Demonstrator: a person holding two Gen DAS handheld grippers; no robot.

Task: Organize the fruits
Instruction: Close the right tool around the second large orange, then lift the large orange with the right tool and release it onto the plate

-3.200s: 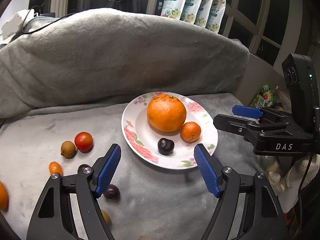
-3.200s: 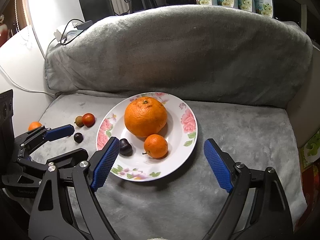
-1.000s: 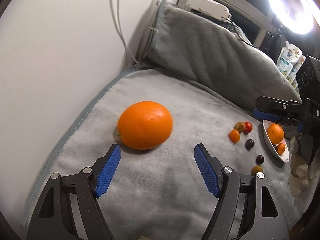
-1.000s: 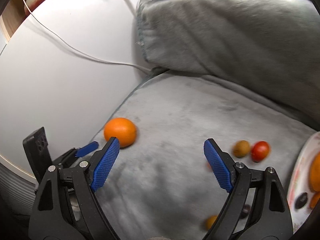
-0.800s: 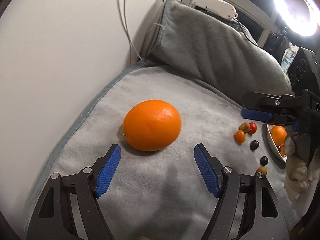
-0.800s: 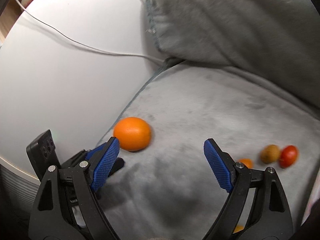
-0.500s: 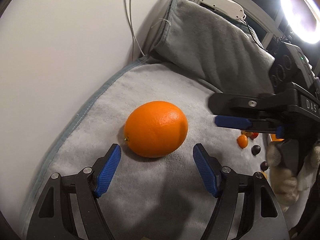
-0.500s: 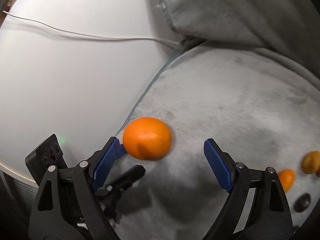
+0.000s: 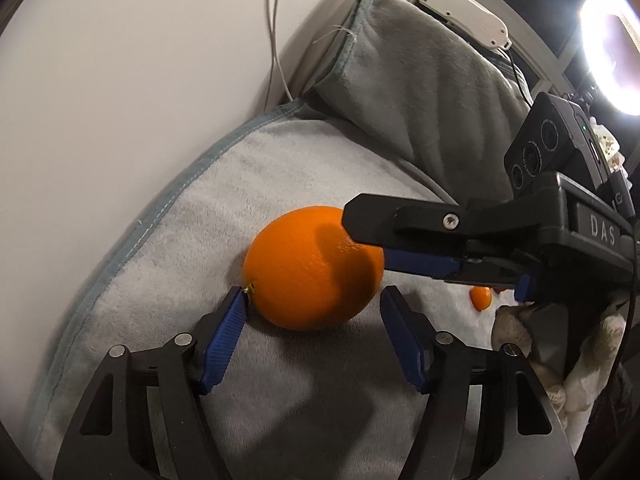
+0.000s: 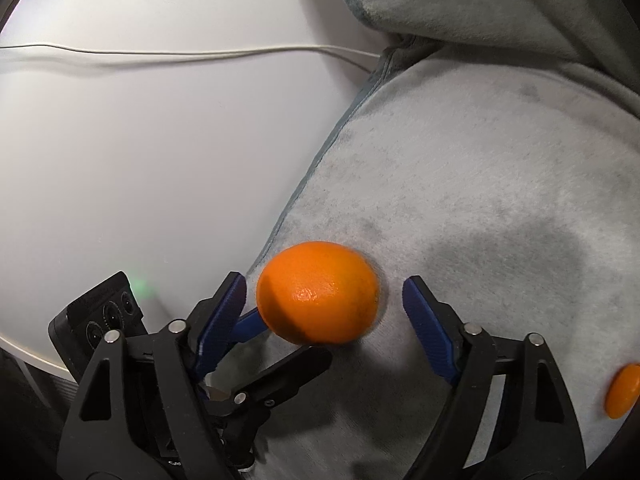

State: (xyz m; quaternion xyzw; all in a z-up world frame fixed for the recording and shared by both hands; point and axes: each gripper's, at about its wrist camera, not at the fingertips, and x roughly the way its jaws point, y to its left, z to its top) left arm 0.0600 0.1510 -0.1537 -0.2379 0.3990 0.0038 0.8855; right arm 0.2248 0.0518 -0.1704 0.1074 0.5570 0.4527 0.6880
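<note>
A large orange (image 9: 314, 268) lies on the grey blanket (image 9: 280, 400) close to its left edge. My left gripper (image 9: 314, 316) straddles it from the near side with its jaws closing. One blue pad (image 9: 224, 336) sits by the stem and the other stands just off the peel. My right gripper (image 10: 324, 292) reaches around the same orange (image 10: 318, 298) from the other side, its jaws closing too, with small gaps at both pads. In the left wrist view its black finger (image 9: 400, 220) crosses over the orange's top. A small orange fruit (image 9: 480, 297) lies further right.
A white wall (image 9: 120, 120) with a hanging cable (image 9: 274, 40) borders the blanket's left edge. A grey covered backrest (image 9: 420, 92) rises behind, with a white power strip (image 9: 464, 20) on top. A ring light (image 9: 612, 40) glares at upper right. Another small orange fruit (image 10: 622, 390) shows at the right edge.
Both grippers have closed in on the large orange. The right one swung left, away from the small fruits, and now overlaps the left one. Both pairs of jaws have narrowed.
</note>
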